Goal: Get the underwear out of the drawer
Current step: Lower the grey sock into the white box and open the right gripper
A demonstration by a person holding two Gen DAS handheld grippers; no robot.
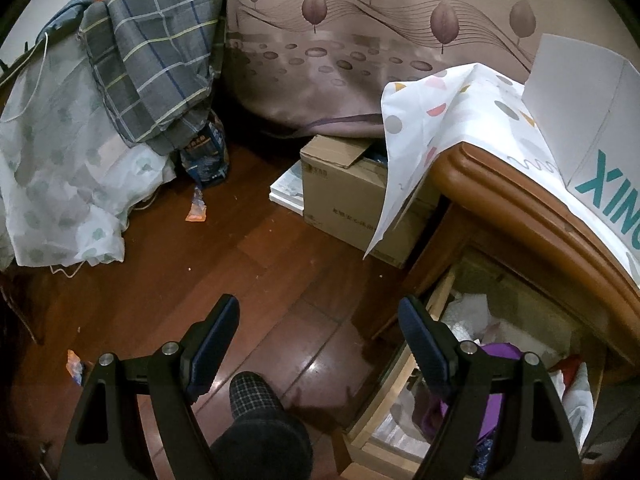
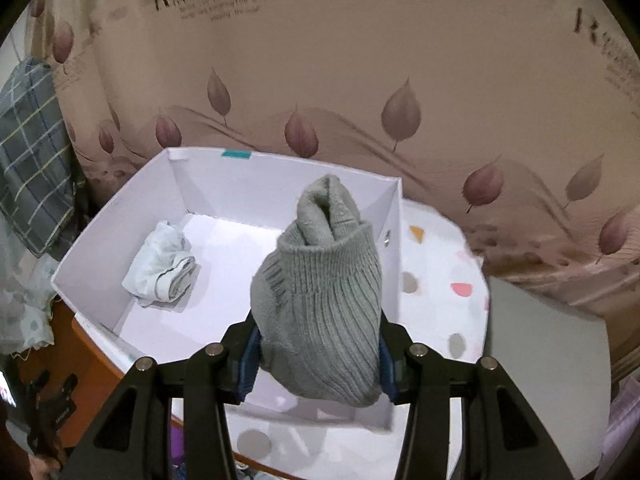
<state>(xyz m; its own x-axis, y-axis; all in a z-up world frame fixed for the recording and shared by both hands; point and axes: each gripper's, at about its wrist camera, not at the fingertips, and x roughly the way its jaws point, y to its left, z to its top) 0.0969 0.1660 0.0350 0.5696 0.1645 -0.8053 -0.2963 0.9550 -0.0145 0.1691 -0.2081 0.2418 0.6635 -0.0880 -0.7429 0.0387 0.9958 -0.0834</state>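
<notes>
A white box (image 2: 96, 240) and patterned cloth (image 2: 440, 280) lie on the wooden cabinet (image 1: 520, 200).

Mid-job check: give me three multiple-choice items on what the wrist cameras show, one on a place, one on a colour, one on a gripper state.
1. Where does the small pale crumpled garment lie?
A. on the dark wooden floor
B. inside the white cardboard box
C. in the open wooden drawer

2. What colour is the ribbed knit bundle?
A. grey-green
B. purple
C. red

3. How is the left gripper?
A. shut on a sock
B. shut on purple cloth
C. open, with nothing between its fingers

Answers:
1 B: it rests on the box bottom near the left wall.
2 A: the knit between the right gripper fingers is grey-green.
3 C: its fingers stand apart over the dark wooden floor, beside the open wooden drawer.
</notes>
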